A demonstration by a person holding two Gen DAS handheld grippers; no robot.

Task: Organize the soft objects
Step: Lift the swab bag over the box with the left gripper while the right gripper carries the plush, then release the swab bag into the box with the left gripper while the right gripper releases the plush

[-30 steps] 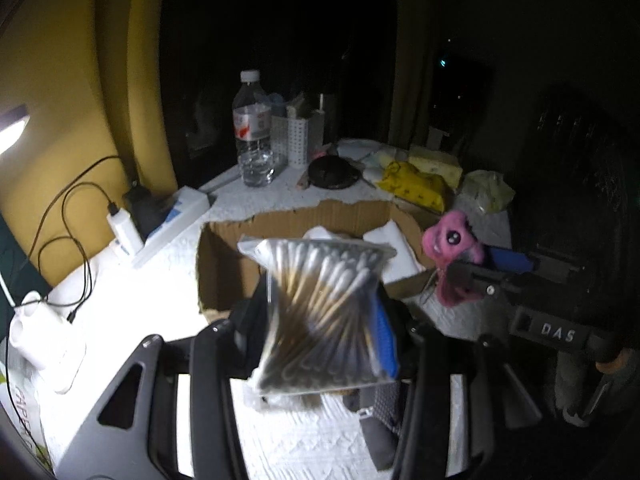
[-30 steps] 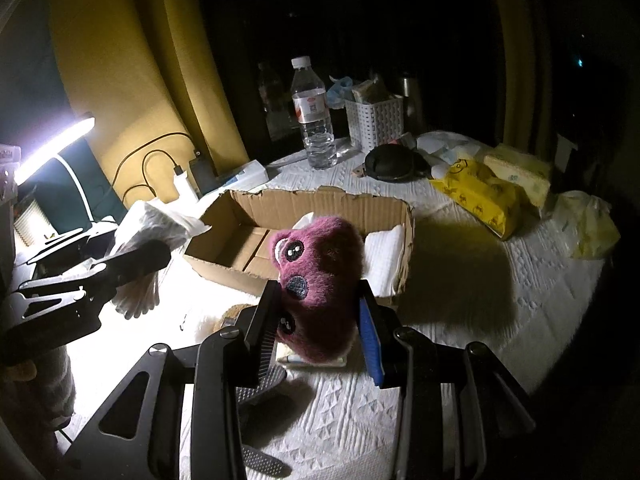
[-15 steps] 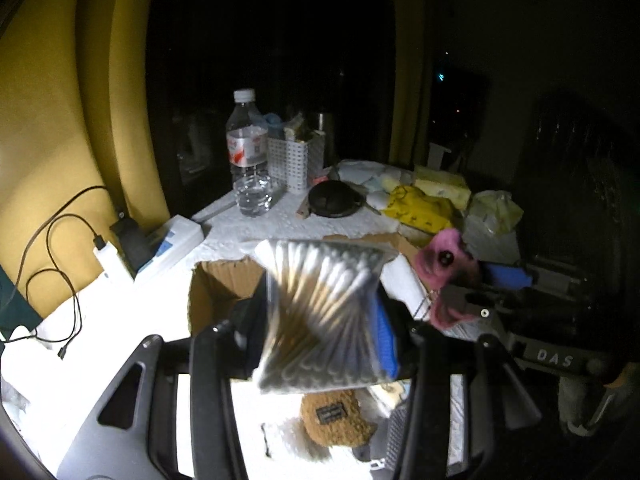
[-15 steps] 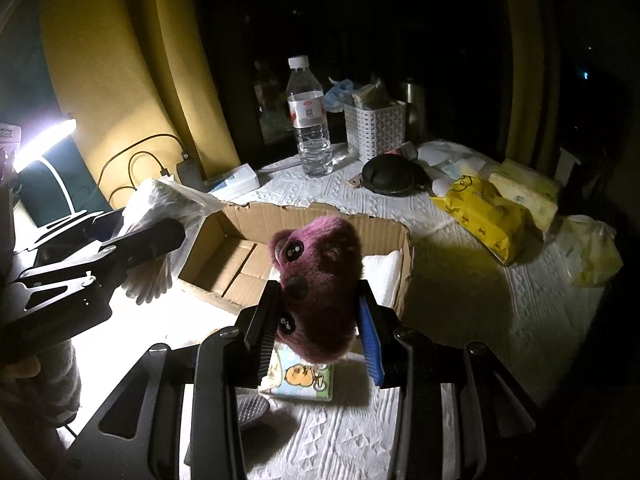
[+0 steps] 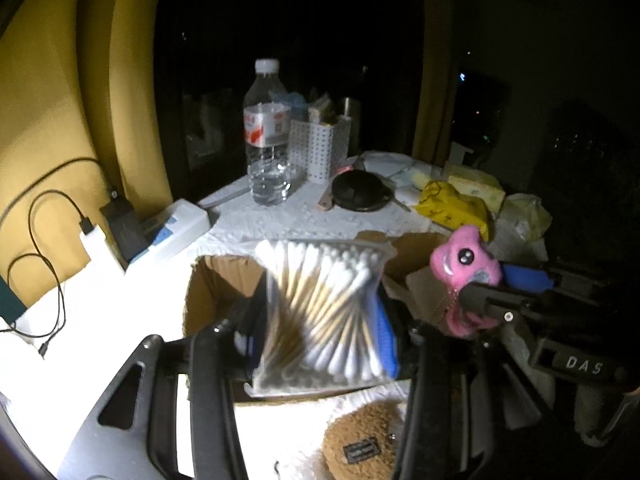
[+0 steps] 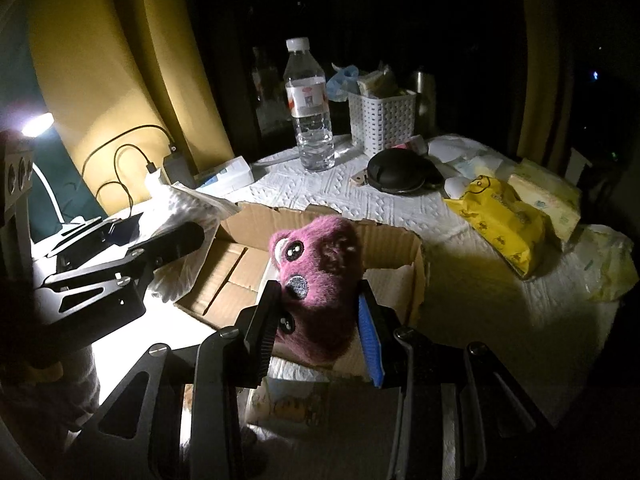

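Note:
My left gripper (image 5: 320, 320) is shut on a clear bag of cotton swabs (image 5: 324, 304) and holds it above the left end of an open cardboard box (image 5: 212, 280). My right gripper (image 6: 320, 320) is shut on a pink plush toy (image 6: 320, 280) and holds it over the box's near right part (image 6: 396, 240). In the left wrist view the plush (image 5: 464, 264) shows at the right in the other gripper. In the right wrist view the swab bag (image 6: 184, 216) shows at the left. A white folded cloth (image 6: 392, 276) lies inside the box.
A water bottle (image 6: 310, 108), a white basket (image 6: 380, 120), a black round case (image 6: 400, 174), and yellow tissue packs (image 6: 504, 220) stand behind the box. Chargers and cables (image 5: 108, 232) lie at the left. A brown round item (image 5: 360, 440) lies in front of the box.
Both grippers have moved forward toward the box with their loads. The swab bag and the plush now hang over the box.

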